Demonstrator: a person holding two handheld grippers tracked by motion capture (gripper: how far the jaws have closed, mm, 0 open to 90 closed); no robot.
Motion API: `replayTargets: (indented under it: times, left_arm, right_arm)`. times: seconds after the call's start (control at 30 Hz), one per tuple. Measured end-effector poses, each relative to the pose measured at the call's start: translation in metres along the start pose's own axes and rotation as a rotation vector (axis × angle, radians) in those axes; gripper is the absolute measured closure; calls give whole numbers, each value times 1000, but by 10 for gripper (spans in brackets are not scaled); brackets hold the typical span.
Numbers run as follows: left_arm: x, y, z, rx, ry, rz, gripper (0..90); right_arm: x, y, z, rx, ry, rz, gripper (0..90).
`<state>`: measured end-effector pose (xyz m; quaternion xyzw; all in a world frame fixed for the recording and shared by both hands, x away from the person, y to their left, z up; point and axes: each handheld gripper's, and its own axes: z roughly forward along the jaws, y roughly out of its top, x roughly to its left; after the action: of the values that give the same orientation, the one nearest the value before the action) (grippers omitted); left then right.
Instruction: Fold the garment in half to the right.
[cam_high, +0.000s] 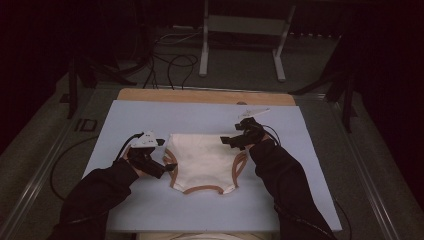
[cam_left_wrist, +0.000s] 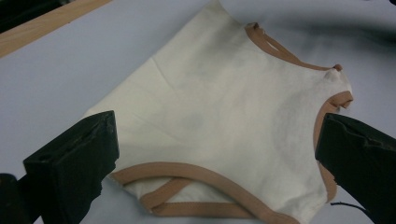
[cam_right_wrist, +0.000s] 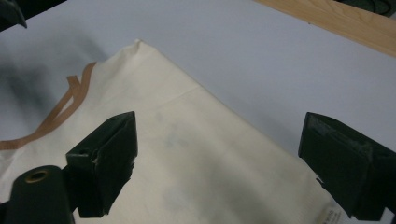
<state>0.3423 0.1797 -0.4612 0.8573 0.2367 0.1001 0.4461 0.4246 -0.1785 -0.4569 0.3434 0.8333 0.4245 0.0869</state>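
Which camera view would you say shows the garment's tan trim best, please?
The left gripper view: the tan trim runs close and sharp along the cream garment. The high view shows its whole outline, but small and dim. The right gripper view catches a short stretch at the left.

The cream cloth garment with tan ribbed trim (cam_left_wrist: 219, 121) looks soft and matt; the pale blue table sheet (cam_high: 150, 210) smooth, perhaps plastic; its far wooden edge strip (cam_high: 200, 96) bare-grained.
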Motion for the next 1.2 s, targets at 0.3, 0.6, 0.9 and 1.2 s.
replayTargets:
  times: [0.3, 0.6, 0.9, 1.2]
  left_arm:
    - [-27, -1, -7, -15, -13, 51, 3]
    - [-45, -7, -4, -11, -35, 92, 3]
    - [-57, -17, 11, 40, -48, 153, 16]
    - [-57, -29, 23, 139, -70, 216, 87]
  right_arm:
    - [11, 10, 7, 8, 41, -26, 101]
    - [22, 19, 17, 12, 70, -51, 97]
    - [33, 27, 35, 20, 97, -53, 97]
    - [44, 29, 52, 32, 130, -63, 97]
